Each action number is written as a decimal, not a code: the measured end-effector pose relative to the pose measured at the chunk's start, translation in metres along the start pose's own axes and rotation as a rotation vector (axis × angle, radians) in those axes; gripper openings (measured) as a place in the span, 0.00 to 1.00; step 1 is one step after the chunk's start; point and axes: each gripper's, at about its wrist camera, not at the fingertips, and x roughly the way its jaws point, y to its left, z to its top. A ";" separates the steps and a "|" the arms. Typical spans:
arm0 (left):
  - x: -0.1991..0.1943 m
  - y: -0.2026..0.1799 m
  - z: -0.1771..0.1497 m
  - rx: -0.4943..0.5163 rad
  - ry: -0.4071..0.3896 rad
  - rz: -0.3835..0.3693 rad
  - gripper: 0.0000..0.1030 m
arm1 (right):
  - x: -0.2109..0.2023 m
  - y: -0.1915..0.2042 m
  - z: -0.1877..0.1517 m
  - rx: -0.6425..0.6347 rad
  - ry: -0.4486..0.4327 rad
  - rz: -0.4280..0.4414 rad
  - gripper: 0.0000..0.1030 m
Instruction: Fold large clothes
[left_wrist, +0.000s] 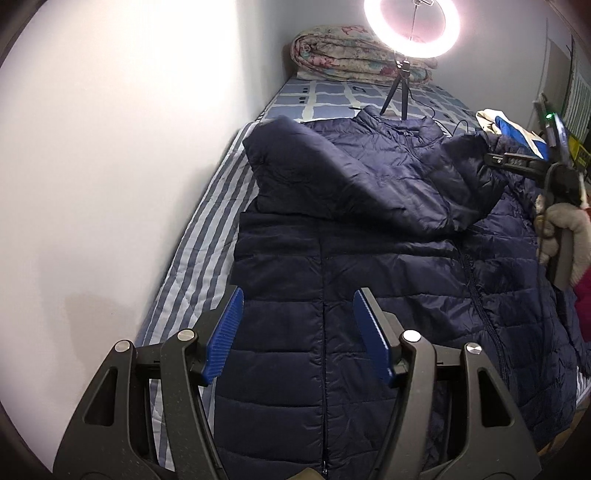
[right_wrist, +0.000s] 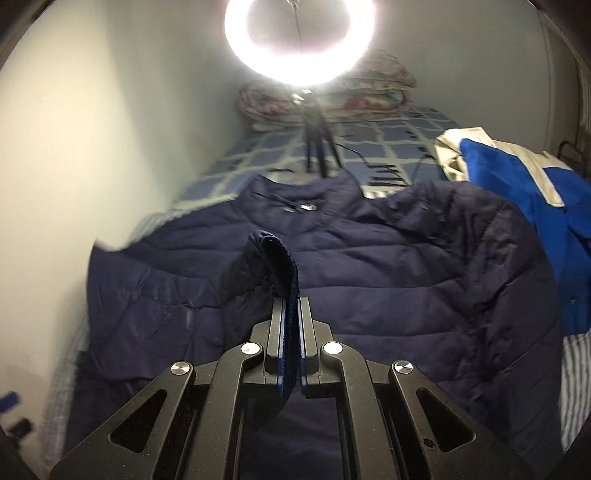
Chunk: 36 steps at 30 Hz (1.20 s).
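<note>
A dark navy quilted puffer jacket (left_wrist: 369, 266) lies front up on the bed, collar far, zipper running toward me. Its left sleeve (left_wrist: 332, 177) is folded across the chest. My left gripper (left_wrist: 297, 325) is open and empty, hovering over the jacket's lower left panel. My right gripper (right_wrist: 291, 314) is shut on the cuff of the right sleeve (right_wrist: 275, 258) and holds it lifted above the jacket body (right_wrist: 369, 280). The right gripper also shows in the left wrist view (left_wrist: 491, 158), at the far right, held by a gloved hand (left_wrist: 565, 236).
A white wall (left_wrist: 129, 166) runs along the bed's left side. A lit ring light (left_wrist: 412, 26) on a small tripod stands beyond the collar, its cable trailing right. A rolled floral quilt (left_wrist: 354, 55) lies at the head. A blue and cream garment (right_wrist: 517, 177) lies at the right.
</note>
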 end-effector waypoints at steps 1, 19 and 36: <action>-0.001 -0.002 0.001 0.008 -0.006 0.006 0.62 | 0.003 -0.003 0.000 0.004 0.002 -0.018 0.04; -0.004 -0.022 0.006 0.064 -0.041 0.016 0.62 | 0.066 -0.048 0.005 -0.070 0.133 -0.285 0.05; -0.049 -0.058 0.009 0.148 -0.187 -0.123 0.62 | -0.094 -0.033 -0.007 -0.023 -0.022 -0.105 0.35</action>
